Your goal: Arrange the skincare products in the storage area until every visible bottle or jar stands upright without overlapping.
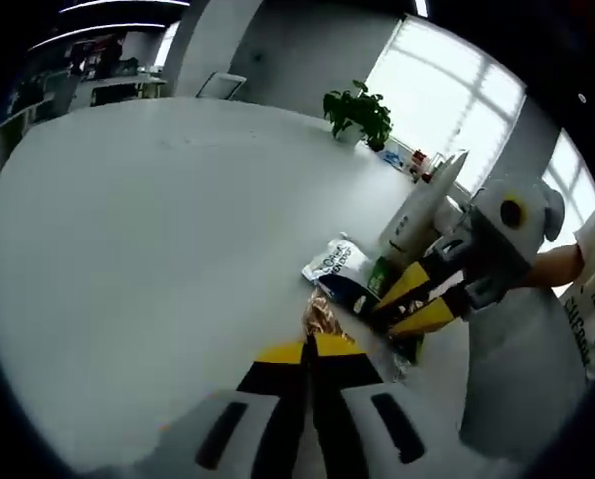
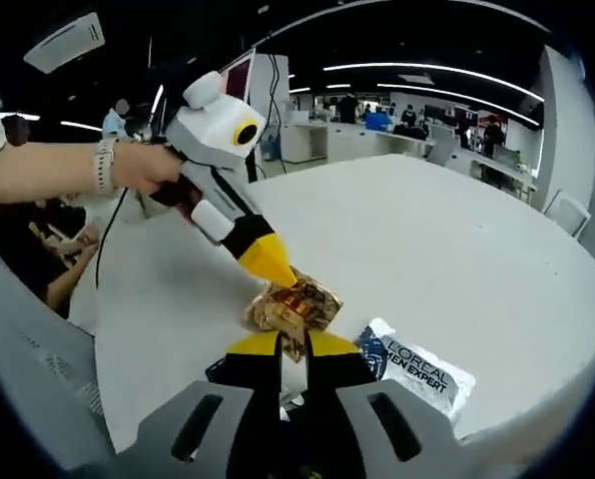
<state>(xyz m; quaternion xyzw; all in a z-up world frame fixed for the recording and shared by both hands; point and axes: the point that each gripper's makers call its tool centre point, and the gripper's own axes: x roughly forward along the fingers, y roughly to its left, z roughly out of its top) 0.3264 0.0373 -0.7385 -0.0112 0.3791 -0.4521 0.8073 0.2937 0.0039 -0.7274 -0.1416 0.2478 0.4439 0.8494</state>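
A crinkled gold packet [image 2: 293, 304] lies on the white table [image 2: 427, 249]. My left gripper [image 2: 276, 269], held by a hand, is shut with its tip on the packet's top edge. In the left gripper view its jaws [image 1: 309, 347] meet right at the gold packet [image 1: 322, 314]. My right gripper [image 2: 293, 344] has its jaws together just short of the packet, and I cannot tell whether they pinch it. It enters the left gripper view [image 1: 382, 311] from the right. A white and blue L'Oreal sachet [image 2: 412, 369] [image 1: 337, 269] lies flat beside the packet. A white tube [image 1: 422, 205] stands tilted behind the sachet.
A potted plant [image 1: 359, 112] and small bottles [image 1: 414, 160] stand at the table's far edge by the window. A green packet [image 1: 382, 279] lies under the right gripper. A grey chair [image 2: 28, 359] is at the near table edge. People sit in the office behind.
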